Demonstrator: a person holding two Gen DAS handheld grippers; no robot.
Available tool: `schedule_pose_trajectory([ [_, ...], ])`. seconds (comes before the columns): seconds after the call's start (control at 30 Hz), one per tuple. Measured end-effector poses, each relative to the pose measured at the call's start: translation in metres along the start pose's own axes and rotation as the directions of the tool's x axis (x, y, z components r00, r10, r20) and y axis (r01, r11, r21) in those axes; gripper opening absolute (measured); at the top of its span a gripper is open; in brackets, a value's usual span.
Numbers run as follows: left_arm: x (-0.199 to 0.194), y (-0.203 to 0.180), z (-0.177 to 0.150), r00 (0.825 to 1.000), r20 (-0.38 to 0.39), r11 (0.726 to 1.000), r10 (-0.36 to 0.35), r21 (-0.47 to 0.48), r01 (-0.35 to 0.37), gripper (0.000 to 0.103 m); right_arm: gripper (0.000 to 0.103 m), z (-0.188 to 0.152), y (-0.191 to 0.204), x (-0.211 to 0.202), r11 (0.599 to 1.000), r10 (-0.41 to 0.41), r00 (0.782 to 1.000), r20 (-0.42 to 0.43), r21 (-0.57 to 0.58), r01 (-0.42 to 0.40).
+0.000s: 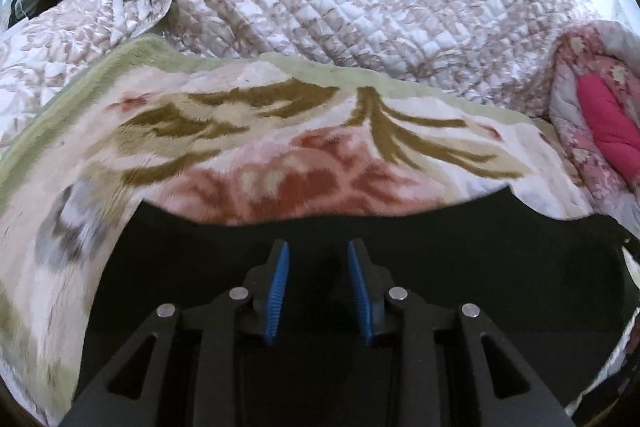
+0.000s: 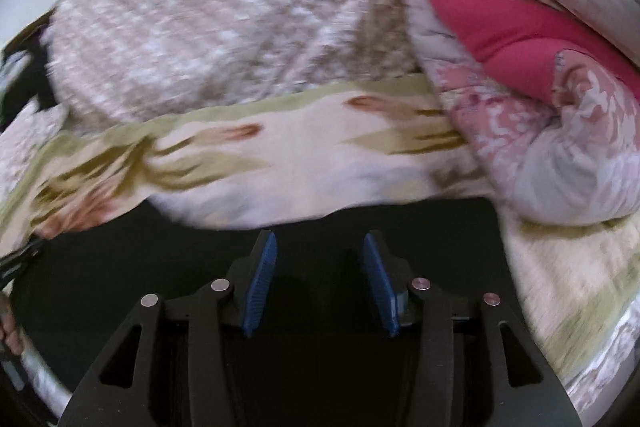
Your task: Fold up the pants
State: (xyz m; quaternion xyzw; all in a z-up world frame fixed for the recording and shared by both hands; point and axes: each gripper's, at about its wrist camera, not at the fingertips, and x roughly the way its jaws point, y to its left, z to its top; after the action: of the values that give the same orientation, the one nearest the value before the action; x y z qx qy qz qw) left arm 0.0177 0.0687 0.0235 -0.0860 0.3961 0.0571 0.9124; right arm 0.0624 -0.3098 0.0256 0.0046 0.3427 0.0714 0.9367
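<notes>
Both the left gripper (image 1: 318, 247) and right gripper (image 2: 320, 239) stand partly open, empty, low in frame over the flat black fabric pants (image 1: 460, 267).

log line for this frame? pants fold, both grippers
pants: black, flat on floral blanket | left gripper: jaws open, empty | right gripper: jaws open, empty

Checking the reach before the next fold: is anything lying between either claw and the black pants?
Nothing visible is. The black pants lie spread on the floral blanket right under the left claw and the right claw. Both stand open with only dark fabric beneath. The pink quilt sits off to the side.
</notes>
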Motion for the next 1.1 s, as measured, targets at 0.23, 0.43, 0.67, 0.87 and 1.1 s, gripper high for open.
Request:
schedule_pose_trajectory([
  [0.23,-0.024,-0.03,-0.045,0.999,-0.017,0.996,-0.03,0.086,0.032,0.033,0.046,-0.062,0.074,-0.008,0.974,0.137,0.986,-0.1,-0.166,-0.152],
  [0.43,-0.024,-0.038,-0.057,1.0,-0.005,0.992,-0.01,0.129,0.011,0.035,0.065,-0.081,0.101,0.003,0.941,0.098,0.99,-0.102,-0.314,-0.126],
  [0.67,-0.035,-0.029,-0.06,1.0,0.002,0.996,-0.008,0.09,0.007,0.035,0.065,-0.078,0.111,-0.006,0.936,0.114,0.99,-0.087,-0.325,-0.137],
  [0.87,-0.038,-0.021,-0.065,1.0,-0.001,0.996,0.016,0.083,-0.016,0.035,0.065,-0.075,0.136,-0.018,0.907,0.184,0.982,-0.047,-0.378,-0.188],
  [1.1,-0.036,-0.016,-0.068,1.0,0.011,0.994,0.018,0.108,-0.02,0.036,0.065,-0.077,0.149,0.004,0.909,0.187,0.973,-0.131,-0.353,-0.223],
])
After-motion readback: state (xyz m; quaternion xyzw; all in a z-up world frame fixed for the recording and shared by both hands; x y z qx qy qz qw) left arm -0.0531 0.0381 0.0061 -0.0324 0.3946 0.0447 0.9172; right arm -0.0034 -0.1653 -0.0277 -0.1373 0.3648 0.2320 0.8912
